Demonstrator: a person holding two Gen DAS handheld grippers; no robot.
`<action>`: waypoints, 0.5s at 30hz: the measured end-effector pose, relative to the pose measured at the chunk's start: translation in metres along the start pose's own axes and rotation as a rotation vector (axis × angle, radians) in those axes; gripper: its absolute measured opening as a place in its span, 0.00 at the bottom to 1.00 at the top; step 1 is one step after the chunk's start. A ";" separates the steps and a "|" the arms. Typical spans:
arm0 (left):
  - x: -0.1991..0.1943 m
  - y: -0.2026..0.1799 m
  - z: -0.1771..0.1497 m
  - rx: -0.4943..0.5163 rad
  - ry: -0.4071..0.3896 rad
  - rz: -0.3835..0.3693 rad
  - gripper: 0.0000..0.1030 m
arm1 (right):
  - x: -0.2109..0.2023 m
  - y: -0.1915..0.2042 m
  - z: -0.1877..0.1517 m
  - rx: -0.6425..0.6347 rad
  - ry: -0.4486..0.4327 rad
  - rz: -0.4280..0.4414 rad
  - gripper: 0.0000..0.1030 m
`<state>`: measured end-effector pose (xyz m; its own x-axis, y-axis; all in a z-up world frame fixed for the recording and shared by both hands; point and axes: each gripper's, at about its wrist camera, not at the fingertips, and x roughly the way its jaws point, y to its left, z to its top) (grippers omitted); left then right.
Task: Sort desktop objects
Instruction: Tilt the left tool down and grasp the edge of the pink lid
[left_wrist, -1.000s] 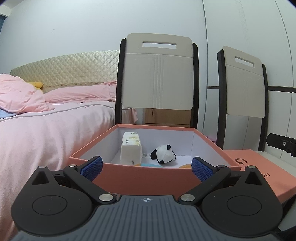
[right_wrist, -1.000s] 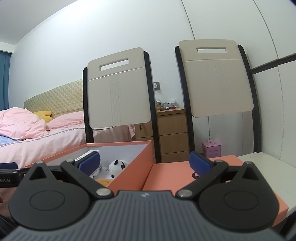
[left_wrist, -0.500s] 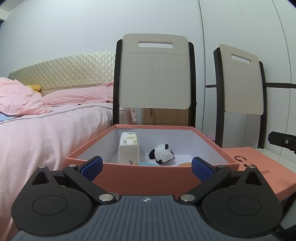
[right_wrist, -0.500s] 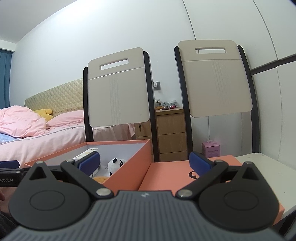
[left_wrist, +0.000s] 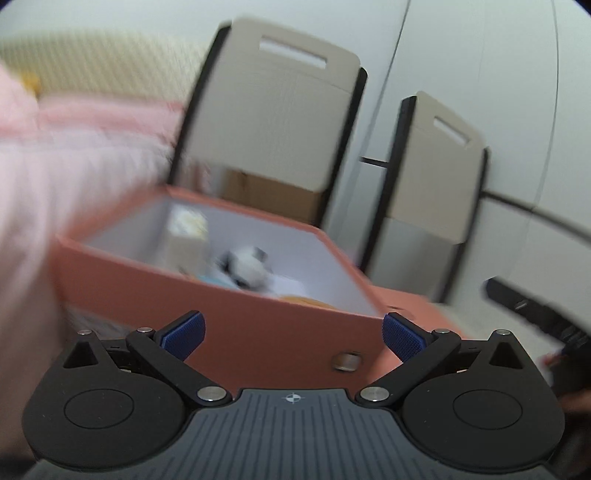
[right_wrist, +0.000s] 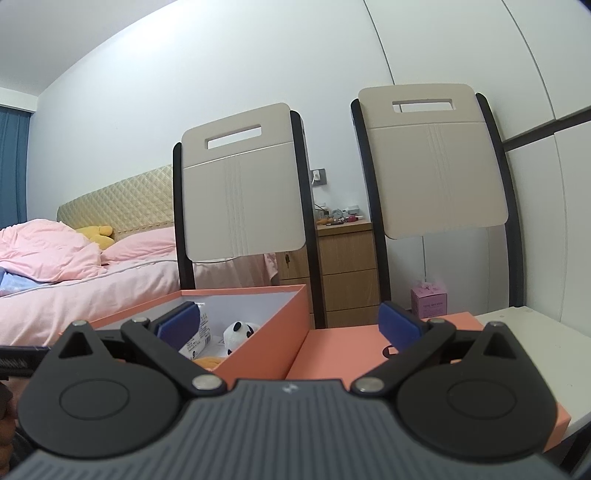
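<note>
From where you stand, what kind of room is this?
Most likely a bedroom. A bed with pink bedding and a quilted headboard fills the left side, and a wooden nightstand stands by the wall behind two chair backs.

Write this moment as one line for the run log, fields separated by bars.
left gripper: open, empty | right gripper: open, empty | orange box: holds panda toy, white packet | lid: beside box

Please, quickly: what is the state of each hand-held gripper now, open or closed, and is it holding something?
Left hand-held gripper: open, holding nothing, in front of the orange box.
Right hand-held gripper: open, holding nothing.
</note>
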<state>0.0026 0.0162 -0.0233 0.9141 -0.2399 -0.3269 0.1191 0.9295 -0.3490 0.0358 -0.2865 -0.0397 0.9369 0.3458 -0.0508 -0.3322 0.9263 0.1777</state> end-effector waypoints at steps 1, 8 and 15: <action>0.002 0.003 0.000 -0.036 0.021 -0.038 1.00 | -0.001 -0.001 0.000 0.003 -0.001 -0.001 1.00; 0.023 0.015 -0.014 -0.214 0.179 -0.192 0.93 | -0.009 -0.006 0.001 0.018 -0.012 -0.006 1.00; 0.053 0.031 -0.049 -0.500 0.366 -0.234 0.60 | -0.023 -0.016 0.000 0.051 -0.023 -0.021 1.00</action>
<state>0.0359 0.0187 -0.0947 0.6844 -0.5816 -0.4397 0.0236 0.6204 -0.7839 0.0200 -0.3091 -0.0410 0.9461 0.3224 -0.0321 -0.3073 0.9243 0.2262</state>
